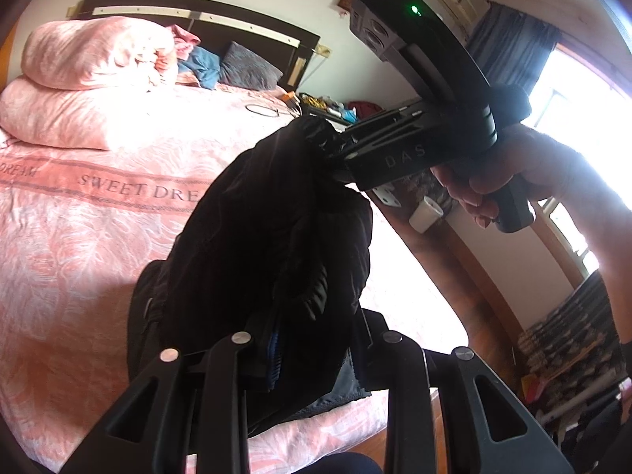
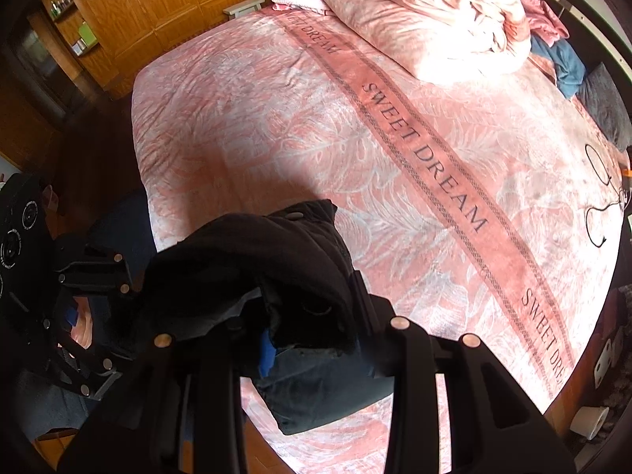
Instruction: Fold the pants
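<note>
I'm gripping the black pants (image 1: 272, 213) with both tools, lifted off the bed (image 1: 79, 237) near its foot edge. My left gripper (image 1: 312, 339) is clamping narrow on one end of the bunched fabric; blue pad (image 1: 274, 349) is showing at the pinch. A lighter dark flap is hanging below it, over the foot edge of the bed.

The pants are running as a thick crumpled band from my left gripper up and away to my right gripper (image 1: 335, 150), so the long axis is stretching between the two tools, roughly along the foot edge. Not flat, not spread; I can't tell which end is waistband or cuffs.

My right gripper is also pinching narrow on a wad of cloth, seen from its own camera (image 2: 300, 339). My right hand (image 1: 513, 173) is wrapping its handle. In the right view the pants (image 2: 252, 260) are bulging over the fingers, and a dark panel is draping down onto the bed's (image 2: 316, 138) near corner.

Further off, the pink bedspread with the SWEET DREAM stripe (image 2: 426, 154) is running across the bed. At the head end, stacked pink pillows (image 1: 87, 79), a grey cushion (image 1: 247, 67), and a black cable (image 2: 596, 193) by the side edge.
</note>
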Available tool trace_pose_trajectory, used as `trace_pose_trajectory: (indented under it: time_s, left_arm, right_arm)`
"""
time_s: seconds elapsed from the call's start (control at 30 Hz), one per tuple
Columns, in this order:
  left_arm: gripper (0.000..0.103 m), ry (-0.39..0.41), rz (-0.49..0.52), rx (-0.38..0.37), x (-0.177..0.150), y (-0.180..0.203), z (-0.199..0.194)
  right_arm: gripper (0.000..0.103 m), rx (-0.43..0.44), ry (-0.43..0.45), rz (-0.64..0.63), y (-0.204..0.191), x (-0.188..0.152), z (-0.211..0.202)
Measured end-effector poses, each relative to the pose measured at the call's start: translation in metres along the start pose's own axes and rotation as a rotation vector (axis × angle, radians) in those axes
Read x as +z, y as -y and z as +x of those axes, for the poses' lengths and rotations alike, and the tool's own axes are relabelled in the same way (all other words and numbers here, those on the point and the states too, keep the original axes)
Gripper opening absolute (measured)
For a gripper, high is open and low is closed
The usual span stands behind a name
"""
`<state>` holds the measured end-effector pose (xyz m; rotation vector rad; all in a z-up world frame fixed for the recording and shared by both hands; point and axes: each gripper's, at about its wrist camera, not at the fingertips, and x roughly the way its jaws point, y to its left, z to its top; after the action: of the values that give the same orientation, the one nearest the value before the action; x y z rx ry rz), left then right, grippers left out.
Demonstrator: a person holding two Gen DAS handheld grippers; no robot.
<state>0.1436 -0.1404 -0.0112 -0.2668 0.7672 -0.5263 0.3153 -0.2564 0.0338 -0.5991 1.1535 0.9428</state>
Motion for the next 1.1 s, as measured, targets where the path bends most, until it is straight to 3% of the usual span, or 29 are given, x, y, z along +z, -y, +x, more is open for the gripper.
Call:
trace_pose_trajectory:
  time_s: [1.1]
  left_arm:
    - [0.027, -0.186, 0.118, 0.012, -0.033, 0.05, 0.107]
  right_arm:
    - [0.032, 0.008, -0.043, 0.096, 0.068, -0.092, 0.051]
